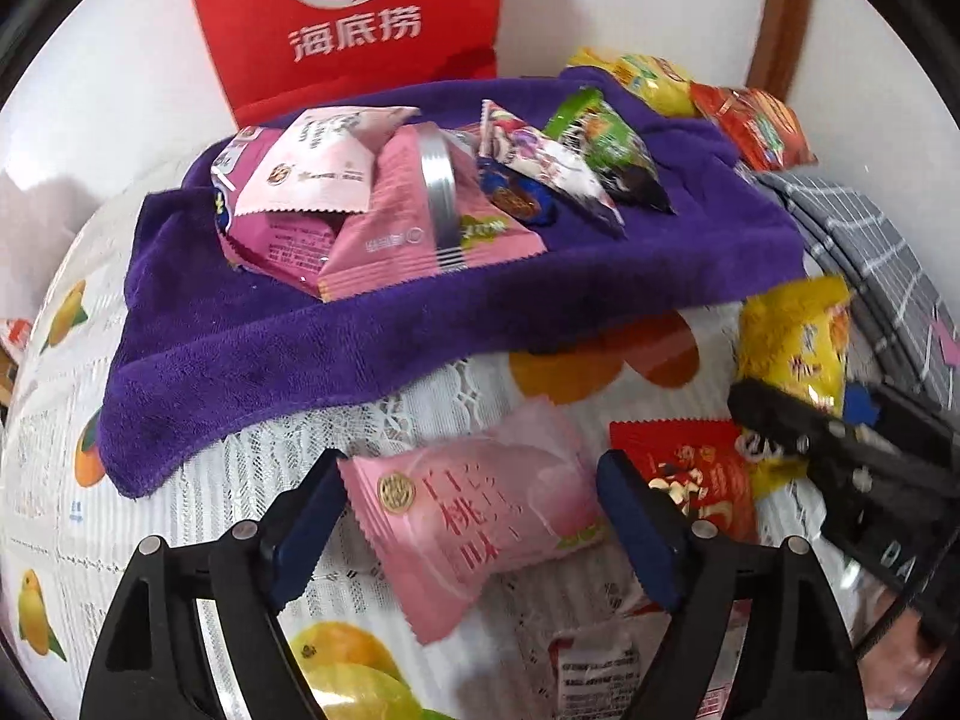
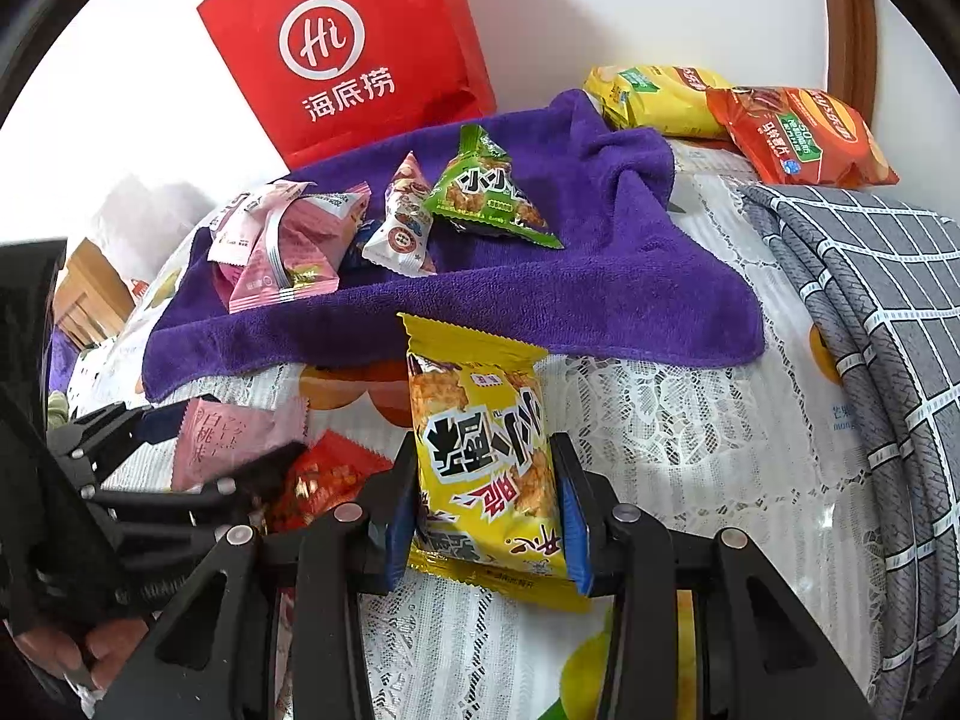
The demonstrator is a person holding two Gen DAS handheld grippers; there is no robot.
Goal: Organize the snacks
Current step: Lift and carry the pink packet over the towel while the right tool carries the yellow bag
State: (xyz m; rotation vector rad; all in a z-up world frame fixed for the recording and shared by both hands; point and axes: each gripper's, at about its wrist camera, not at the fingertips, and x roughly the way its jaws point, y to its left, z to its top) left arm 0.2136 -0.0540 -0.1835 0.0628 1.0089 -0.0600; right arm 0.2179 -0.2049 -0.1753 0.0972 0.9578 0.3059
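A pale pink snack pack (image 1: 480, 516) lies on the lace tablecloth between the wide-apart fingers of my left gripper (image 1: 471, 480), which is open; the pads do not press on it. My right gripper (image 2: 485, 450) is shut on a yellow snack pack (image 2: 480, 432), held upright just above the cloth. In the left wrist view that gripper (image 1: 810, 432) and its yellow pack (image 1: 792, 342) sit at the right. A red snack pack (image 1: 690, 468) lies between the two grippers. On a purple towel (image 1: 360, 330) behind rest pink packs (image 1: 336, 204), a green pack (image 2: 486, 192) and a white one (image 2: 402, 228).
A red paper bag (image 2: 348, 48) stands against the white wall behind the towel. A yellow chips bag (image 2: 654, 96) and an orange one (image 2: 798, 132) lie at the back right. Folded grey checked cloth (image 2: 870, 330) covers the right side. A person's fingers (image 2: 90, 654) hold the left gripper.
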